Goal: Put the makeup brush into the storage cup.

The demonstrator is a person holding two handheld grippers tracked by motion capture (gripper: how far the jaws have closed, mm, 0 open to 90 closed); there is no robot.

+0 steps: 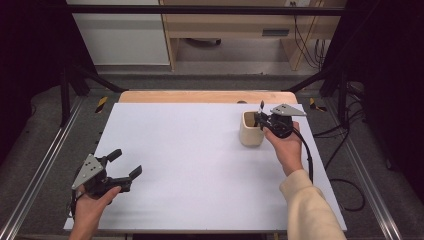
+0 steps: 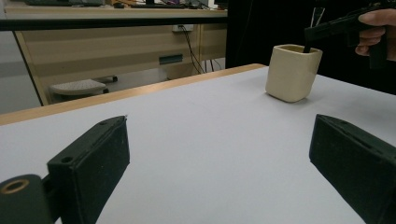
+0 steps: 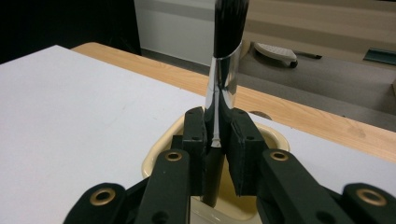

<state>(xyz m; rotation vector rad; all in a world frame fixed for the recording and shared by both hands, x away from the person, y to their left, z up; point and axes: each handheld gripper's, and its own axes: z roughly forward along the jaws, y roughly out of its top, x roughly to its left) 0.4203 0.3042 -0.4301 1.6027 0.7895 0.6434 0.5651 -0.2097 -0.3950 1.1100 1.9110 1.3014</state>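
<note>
A cream cup (image 1: 250, 131) stands at the far right of the white table (image 1: 190, 170). My right gripper (image 1: 260, 119) hovers over its mouth, shut on a brush (image 1: 261, 106) that stands upright, bristles up. In the right gripper view the pads (image 3: 195, 135) clamp the brush (image 3: 224, 79) at the foot of its silver ferrule, and the dark handle reaches down into the cup (image 3: 163, 140). My left gripper (image 1: 127, 164) rests at the near left, open and holding nothing. Its view looks between wide black jaws across the bare table to the cup (image 2: 292, 74) and the right gripper (image 2: 310, 35).
A wooden strip (image 1: 200, 96) runs along the table's far edge. Metal rails (image 1: 45, 160) flank both sides. Black cables (image 1: 345, 190) lie on the floor at the right, and a light wooden desk (image 1: 225, 25) stands behind.
</note>
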